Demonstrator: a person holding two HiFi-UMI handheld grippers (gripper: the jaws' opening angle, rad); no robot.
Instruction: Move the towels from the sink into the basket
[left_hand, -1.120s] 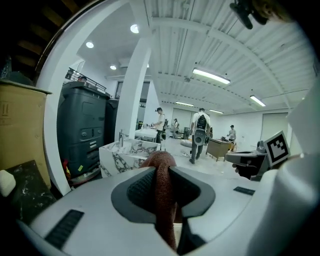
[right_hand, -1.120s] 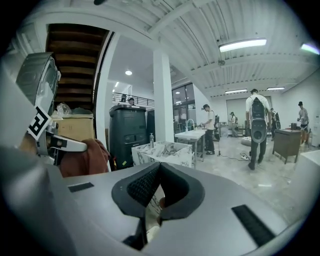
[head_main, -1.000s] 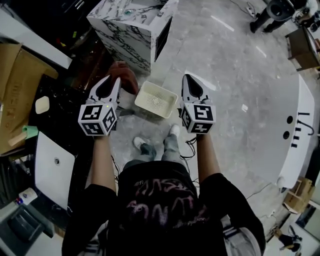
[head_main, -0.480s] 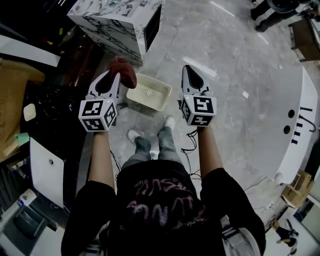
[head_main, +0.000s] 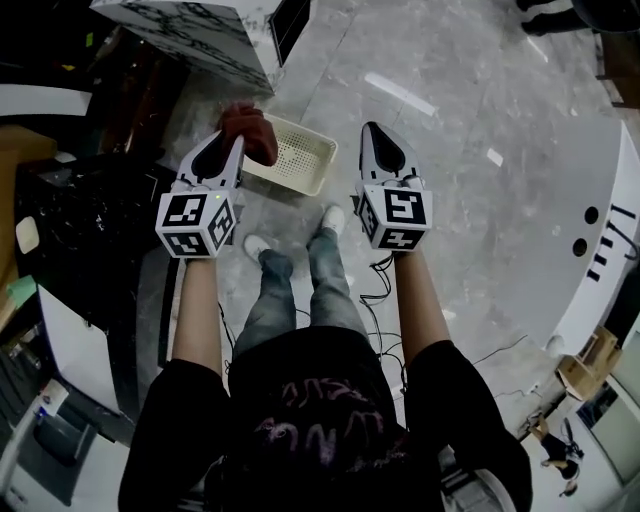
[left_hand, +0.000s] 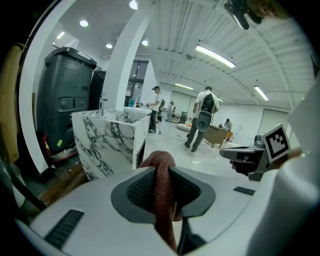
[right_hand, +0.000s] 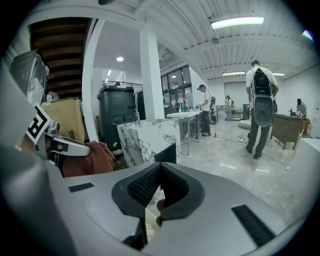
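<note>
Where left hand-held gripper (left_hand: 164, 186) pinches it, rust-brown towel (head_main: 252, 135) bunches.

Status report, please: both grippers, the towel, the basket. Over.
Left gripper shut on reddish-brown terry towel, held by the left edge of cream perforated plastic basket on the floor. Right gripper shut, empty. Nothing seen in the way.

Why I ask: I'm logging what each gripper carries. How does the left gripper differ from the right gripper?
The left gripper is shut on a reddish-brown towel; the right gripper has its jaws together on nothing. In the head view the left gripper's tip sits by the basket's left edge, while the right gripper is to the basket's right, above floor. Both point forward, side by side.
</note>
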